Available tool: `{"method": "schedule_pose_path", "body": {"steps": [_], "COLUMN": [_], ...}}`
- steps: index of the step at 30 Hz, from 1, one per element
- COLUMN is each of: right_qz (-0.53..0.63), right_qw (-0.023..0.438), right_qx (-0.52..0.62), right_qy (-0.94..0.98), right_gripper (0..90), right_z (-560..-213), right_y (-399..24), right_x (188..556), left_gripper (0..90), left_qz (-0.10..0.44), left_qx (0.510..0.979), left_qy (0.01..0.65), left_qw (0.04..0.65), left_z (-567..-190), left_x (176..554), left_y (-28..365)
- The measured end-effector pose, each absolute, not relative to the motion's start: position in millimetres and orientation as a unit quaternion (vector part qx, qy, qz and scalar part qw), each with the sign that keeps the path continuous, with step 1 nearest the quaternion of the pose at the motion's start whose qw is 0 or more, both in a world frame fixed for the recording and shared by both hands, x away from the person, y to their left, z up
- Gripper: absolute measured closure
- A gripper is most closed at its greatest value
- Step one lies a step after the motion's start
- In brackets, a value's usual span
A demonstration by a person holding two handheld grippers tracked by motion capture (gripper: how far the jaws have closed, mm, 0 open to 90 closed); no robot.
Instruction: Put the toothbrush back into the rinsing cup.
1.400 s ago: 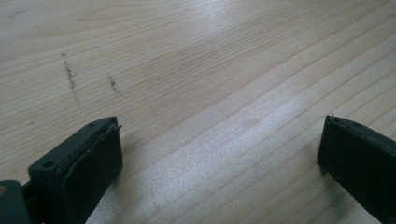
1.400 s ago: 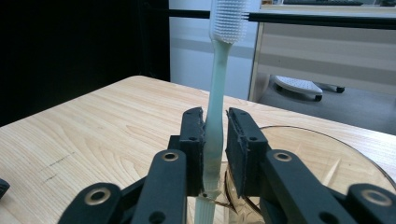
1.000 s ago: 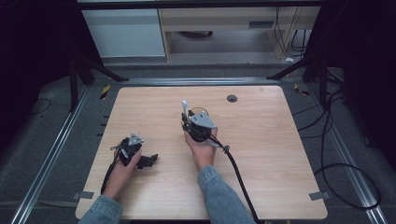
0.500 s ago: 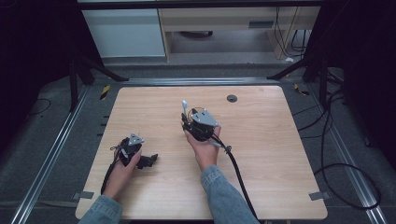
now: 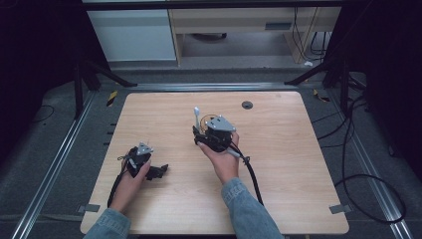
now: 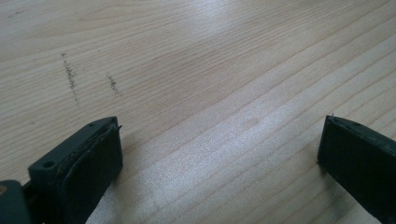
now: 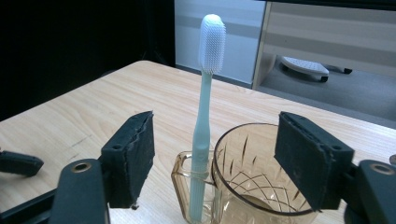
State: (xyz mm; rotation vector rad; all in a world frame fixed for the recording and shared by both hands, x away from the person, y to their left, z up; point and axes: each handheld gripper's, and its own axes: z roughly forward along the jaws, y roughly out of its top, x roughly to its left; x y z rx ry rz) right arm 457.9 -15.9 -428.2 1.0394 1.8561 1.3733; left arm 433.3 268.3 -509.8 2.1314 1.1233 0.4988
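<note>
A pale green toothbrush [image 7: 208, 93] with a white head stands upright in the handle loop of an amber glass cup [image 7: 252, 186] near the table's middle. My right gripper [image 7: 217, 144] faces it with jaws apart on either side, touching neither toothbrush nor cup; its jaws have just been opening. From the high view, the toothbrush [image 5: 197, 115] rises just beyond the right gripper [image 5: 199, 133], which hides most of the cup. My left gripper [image 5: 158, 172] rests low at the front left, open, with bare wood between its jaws [image 6: 219, 140].
The wooden table [image 5: 298, 164] has a round black grommet [image 5: 247, 104] near its far edge. A black cable [image 5: 251, 174] trails from the right gripper toward the front. Dark floor, metal rails and a cabinet lie beyond the table.
The right gripper has lifted slightly and edged back from the toothbrush, which stays upright in the cup. The left hand and gripper have not moved.
</note>
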Motion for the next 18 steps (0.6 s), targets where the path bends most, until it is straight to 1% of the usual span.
{"method": "schedule_pose_path", "body": {"steps": [4,8,10,18], "right_qz": [0.511,0.503,0.498,0.478], "right_qw": [0.293,0.274,0.276,0.258], "right_qx": [0.393,0.405,0.402,0.413], "right_qy": [0.706,0.713,0.717,0.731], "right_gripper": [25.5,22.7,21.5,14.6], "right_z": [-426,-425,-424,-420], "right_y": [-20,-25,-28,-36], "right_x": [457,458,458,458], "left_gripper": [0.0,0.0,0.0,0.0], "left_qz": [0.191,0.191,0.192,0.191], "left_qx": [0.816,0.816,0.817,0.816], "left_qy": [0.431,0.431,0.430,0.431], "left_qw": [0.334,0.334,0.334,0.334], "left_z": [-510,-510,-510,-510], "left_x": [433,433,433,433], "left_y": [268,268,268,268]}}
